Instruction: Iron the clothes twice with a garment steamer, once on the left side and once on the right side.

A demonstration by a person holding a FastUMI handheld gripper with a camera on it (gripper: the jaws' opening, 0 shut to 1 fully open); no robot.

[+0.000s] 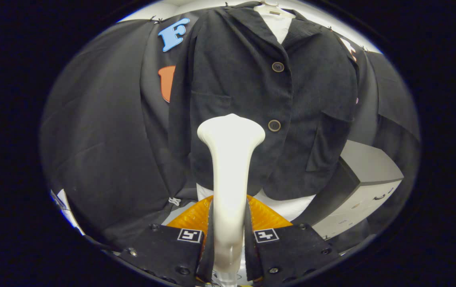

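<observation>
Upright, steamer clamped between fingers, head toward jacket.

Even, moderate overhead light, no hard shadows; white steamer catches soft glare and nearly blows out, held between the gripper fingers; dark jacket sharp, weave visible; strong fisheye bending at edges, slight softness there

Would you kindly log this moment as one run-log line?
gripper: shut on white plastic garment steamer | steamer head: before black corduroy jacket, near lower brown button | contact: cannot tell
</observation>
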